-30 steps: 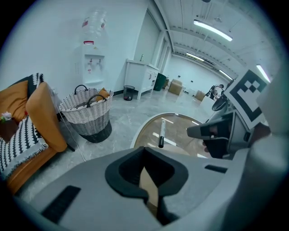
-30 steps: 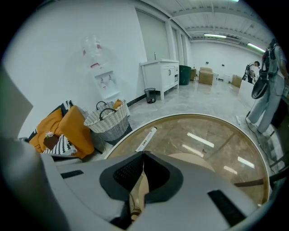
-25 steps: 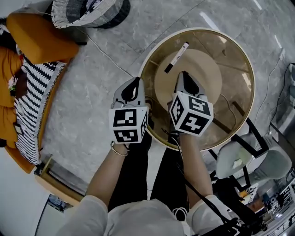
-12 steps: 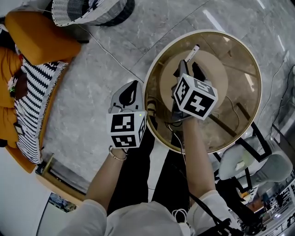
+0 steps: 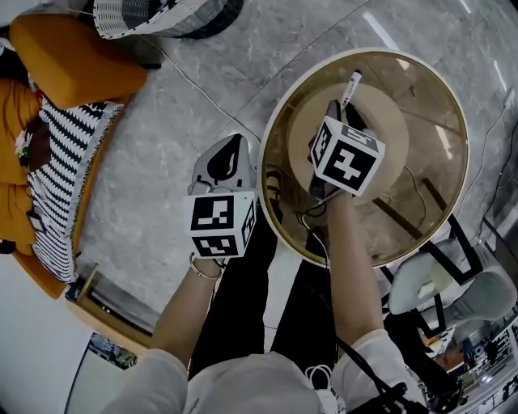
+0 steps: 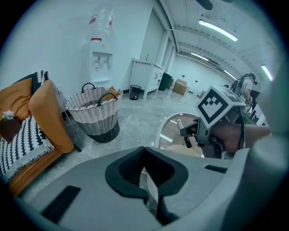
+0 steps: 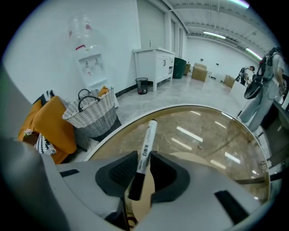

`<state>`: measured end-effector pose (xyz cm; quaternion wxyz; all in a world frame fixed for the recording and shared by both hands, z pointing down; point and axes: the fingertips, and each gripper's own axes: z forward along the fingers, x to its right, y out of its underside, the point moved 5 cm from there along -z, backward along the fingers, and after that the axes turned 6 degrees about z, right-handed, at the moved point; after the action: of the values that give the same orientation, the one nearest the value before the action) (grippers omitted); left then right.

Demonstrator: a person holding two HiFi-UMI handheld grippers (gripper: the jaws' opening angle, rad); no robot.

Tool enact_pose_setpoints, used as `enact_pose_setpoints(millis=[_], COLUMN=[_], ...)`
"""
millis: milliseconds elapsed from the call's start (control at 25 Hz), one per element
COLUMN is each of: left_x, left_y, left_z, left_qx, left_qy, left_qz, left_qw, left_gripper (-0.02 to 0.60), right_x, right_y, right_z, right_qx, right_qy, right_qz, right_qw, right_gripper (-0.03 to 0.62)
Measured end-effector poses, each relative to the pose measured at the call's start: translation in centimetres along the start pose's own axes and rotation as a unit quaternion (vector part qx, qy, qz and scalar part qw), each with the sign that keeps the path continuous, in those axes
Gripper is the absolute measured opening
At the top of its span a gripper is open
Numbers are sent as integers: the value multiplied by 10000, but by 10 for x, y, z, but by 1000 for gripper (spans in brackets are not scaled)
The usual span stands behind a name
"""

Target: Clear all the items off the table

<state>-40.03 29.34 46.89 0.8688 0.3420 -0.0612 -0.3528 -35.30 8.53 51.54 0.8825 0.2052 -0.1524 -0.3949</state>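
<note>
A white marker [image 5: 353, 82] with a black cap lies across the round glass table [image 5: 437, 186] toward its far side. My right gripper [image 5: 333, 109] points steeply down over it. In the right gripper view the marker [image 7: 145, 146] runs lengthwise between the pads of the right gripper [image 7: 141, 168], which have just been closing and now press on both its sides. My left gripper [image 5: 229, 147] hangs beside the table's left rim over the floor, shut and empty. The left gripper [image 6: 144, 153] sees the marker [image 6: 183, 128] under the right gripper's marker cube.
A wicker basket [image 5: 154, 20] stands on the floor at the far left. An orange sofa [image 5: 69, 73] with a striped cushion lies along the left. A grey chair [image 5: 441, 283] sits at the table's near right. Cables hang under the glass.
My right gripper has moved away from me across the table to the marker and sunk onto it, jaws now around its barrel. The left gripper has shifted only a little.
</note>
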Motion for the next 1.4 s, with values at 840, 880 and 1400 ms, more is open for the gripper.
enact_pose_setpoints(millis=[840, 880, 1400], left_x=[160, 175, 386], left_y=[10, 12, 47], left_z=[-10, -11, -32], left_qx=[-30, -40, -306], left_qy=[901, 989, 2291], left_qz=[955, 1045, 2217], left_qw=[9913, 9896, 9473], left_gripper=[8, 8, 8], right_x=[169, 182, 343], right_y=[85, 92, 208], right_z=[-117, -127, -248], right_qx=[106, 131, 360], right_qy=[328, 399, 1259], right_qz=[1019, 1113, 2756], right_qw=[9942, 9929, 9523], right_gripper=[80, 80, 80])
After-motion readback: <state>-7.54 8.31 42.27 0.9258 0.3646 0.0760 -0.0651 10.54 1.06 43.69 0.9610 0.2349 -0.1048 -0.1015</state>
